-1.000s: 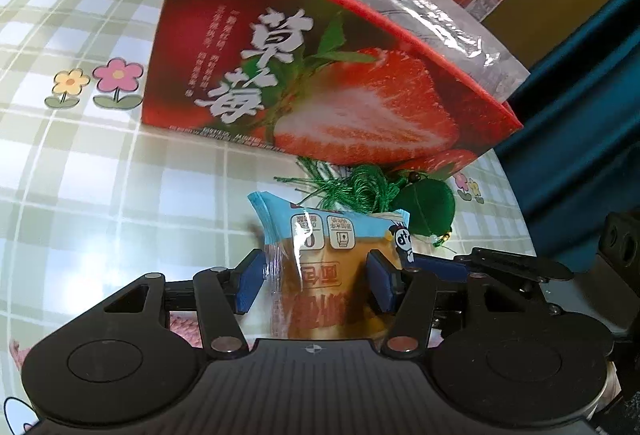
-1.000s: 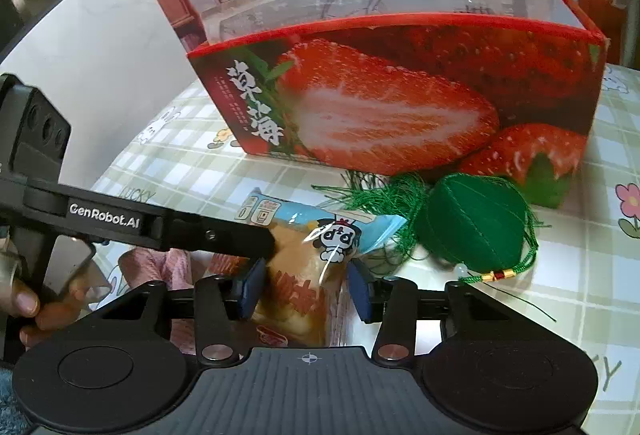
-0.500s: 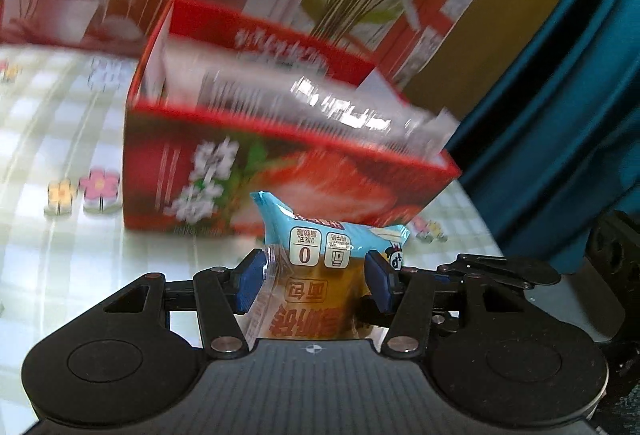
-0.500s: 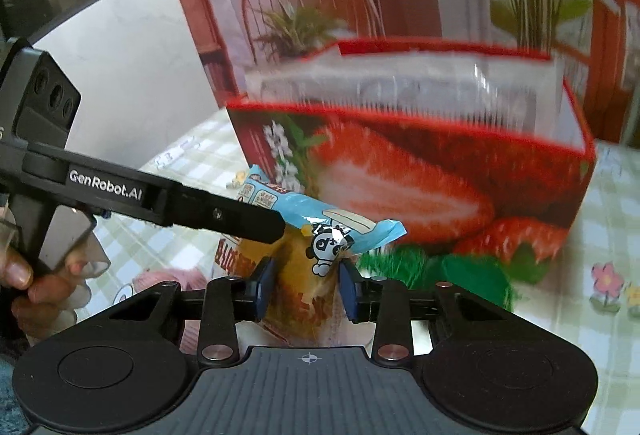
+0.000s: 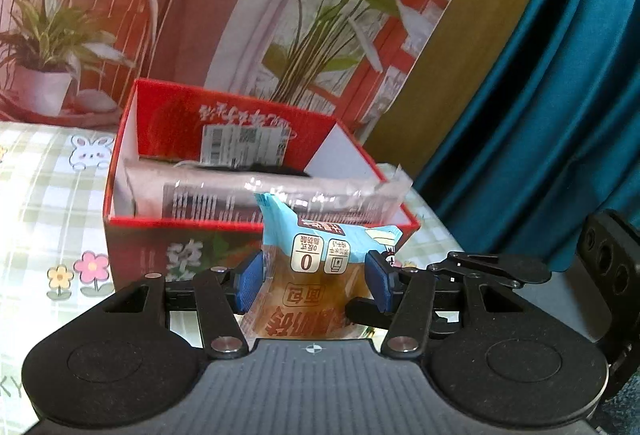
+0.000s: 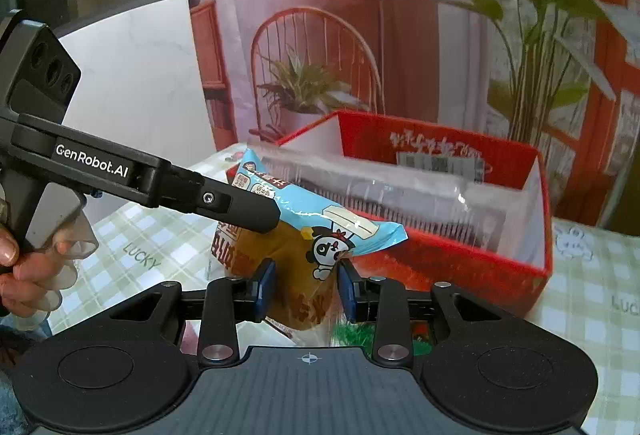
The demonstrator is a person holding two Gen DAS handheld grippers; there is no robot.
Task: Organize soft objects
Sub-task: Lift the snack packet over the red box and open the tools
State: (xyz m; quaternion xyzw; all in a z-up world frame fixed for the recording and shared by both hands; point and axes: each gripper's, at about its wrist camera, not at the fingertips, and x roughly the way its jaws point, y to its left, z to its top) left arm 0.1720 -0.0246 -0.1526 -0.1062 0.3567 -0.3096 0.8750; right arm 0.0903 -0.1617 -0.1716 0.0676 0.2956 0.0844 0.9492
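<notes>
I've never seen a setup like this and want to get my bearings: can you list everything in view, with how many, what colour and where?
bread packet: one, blue top over brown, held up in front of the box between both grippers
box: one, red with a strawberry picture, open top, on the table
clear bag: one, see-through with print, lying inside the box
tablecloth: one, green and white check with flowers and rabbits, over the table
backdrop: one, pink and red with a printed chair and plants, behind the box
curtain: one, teal, far right
green threads: a tuft, low behind the right gripper
left gripper: black with blue pads, pressing the packet
right gripper: same, also gripping it
hand: one, on the left gripper's handle
</notes>
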